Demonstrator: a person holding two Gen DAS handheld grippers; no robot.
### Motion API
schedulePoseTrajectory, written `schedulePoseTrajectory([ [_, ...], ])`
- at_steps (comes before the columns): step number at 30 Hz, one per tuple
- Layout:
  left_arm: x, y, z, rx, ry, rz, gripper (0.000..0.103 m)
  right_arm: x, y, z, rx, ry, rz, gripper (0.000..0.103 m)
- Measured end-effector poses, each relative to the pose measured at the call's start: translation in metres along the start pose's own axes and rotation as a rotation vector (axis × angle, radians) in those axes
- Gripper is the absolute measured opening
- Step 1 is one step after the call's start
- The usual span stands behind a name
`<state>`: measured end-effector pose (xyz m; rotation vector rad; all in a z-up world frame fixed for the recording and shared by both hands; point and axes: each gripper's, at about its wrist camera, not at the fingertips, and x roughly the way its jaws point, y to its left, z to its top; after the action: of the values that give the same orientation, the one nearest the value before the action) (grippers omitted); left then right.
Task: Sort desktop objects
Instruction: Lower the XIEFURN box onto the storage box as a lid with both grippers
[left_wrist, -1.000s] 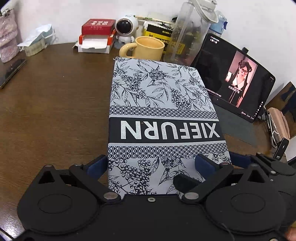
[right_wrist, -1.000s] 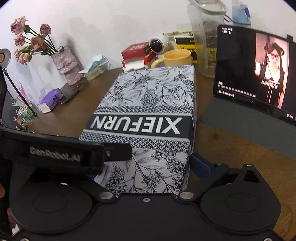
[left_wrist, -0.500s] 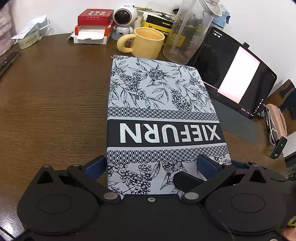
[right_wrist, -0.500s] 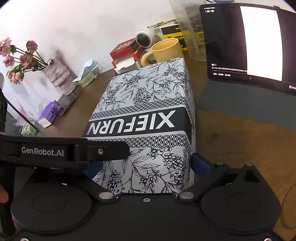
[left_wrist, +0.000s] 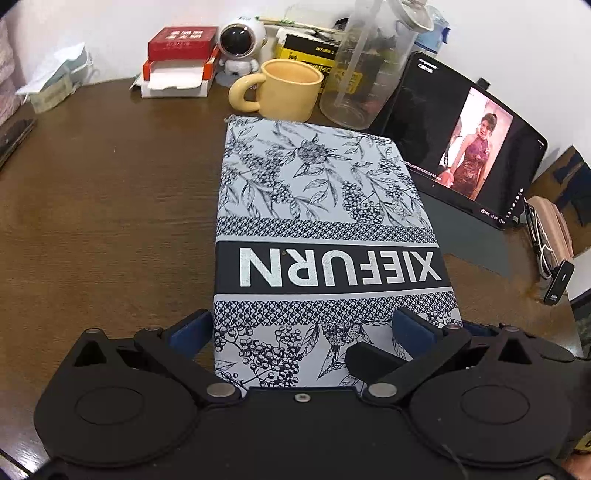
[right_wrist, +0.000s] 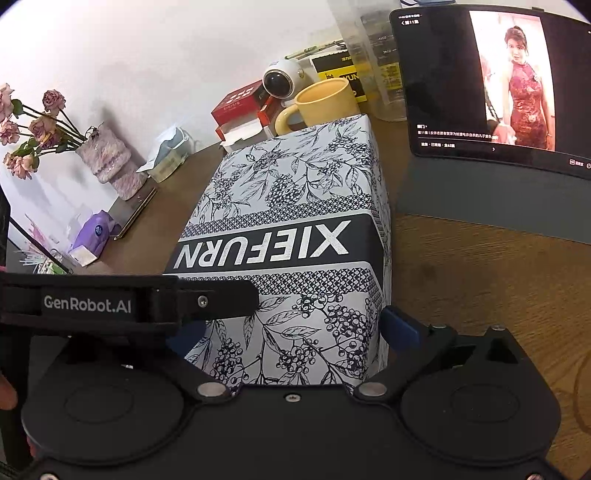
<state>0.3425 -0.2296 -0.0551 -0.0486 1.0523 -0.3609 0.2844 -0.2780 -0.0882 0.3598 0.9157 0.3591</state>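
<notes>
A long box (left_wrist: 317, 206) with a blue-and-white leaf print and the word XIEFURN lies lengthwise on the brown table (left_wrist: 103, 221), its far end just short of a yellow mug (left_wrist: 288, 92). My left gripper (left_wrist: 303, 328) clamps the box's near end; its blue pads (left_wrist: 192, 328) press the sides. My right gripper (right_wrist: 291, 332) holds the same end of the box (right_wrist: 295, 206), one pad on each side wall. In the right wrist view the left gripper's strap (right_wrist: 129, 302) crosses the box's left corner.
Behind the mug stand a clear jug (left_wrist: 365, 74), an astronaut figurine (left_wrist: 240, 40) and a red box (left_wrist: 181, 48). A propped tablet (left_wrist: 461, 147) stands close to the right of the box. At the left are a phone (left_wrist: 14, 136) and a flower vase (right_wrist: 110, 162).
Both grippers moved forward with the box between them, so the mug and back-row items look nearer. The right wrist view has tilted. The tablet's picture changed.
</notes>
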Motion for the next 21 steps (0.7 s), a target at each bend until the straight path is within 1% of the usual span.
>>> schedulePoseTrajectory([
  [2,-0.004,-0.003,0.000,0.033,-0.017,0.001,0.103,-0.003,-0.001,-0.001,-0.002,-0.001,-0.005,0.101],
  [4,-0.011,-0.003,-0.002,0.054,-0.050,-0.014,0.103,-0.010,0.001,-0.003,-0.021,-0.014,-0.011,0.100],
  [9,-0.032,0.003,-0.010,0.055,-0.109,-0.075,0.103,-0.034,0.008,-0.010,-0.083,-0.055,-0.020,0.100],
  [13,-0.056,0.009,-0.021,0.073,-0.169,-0.113,0.103,-0.057,0.018,-0.021,-0.130,-0.088,-0.034,0.103],
  [15,-0.071,0.010,-0.029,0.082,-0.202,-0.115,0.103,-0.069,0.027,-0.027,-0.154,-0.105,-0.046,0.103],
  [21,-0.111,0.014,-0.056,0.074,-0.242,-0.117,0.103,-0.105,0.050,-0.048,-0.179,-0.158,-0.067,0.103],
])
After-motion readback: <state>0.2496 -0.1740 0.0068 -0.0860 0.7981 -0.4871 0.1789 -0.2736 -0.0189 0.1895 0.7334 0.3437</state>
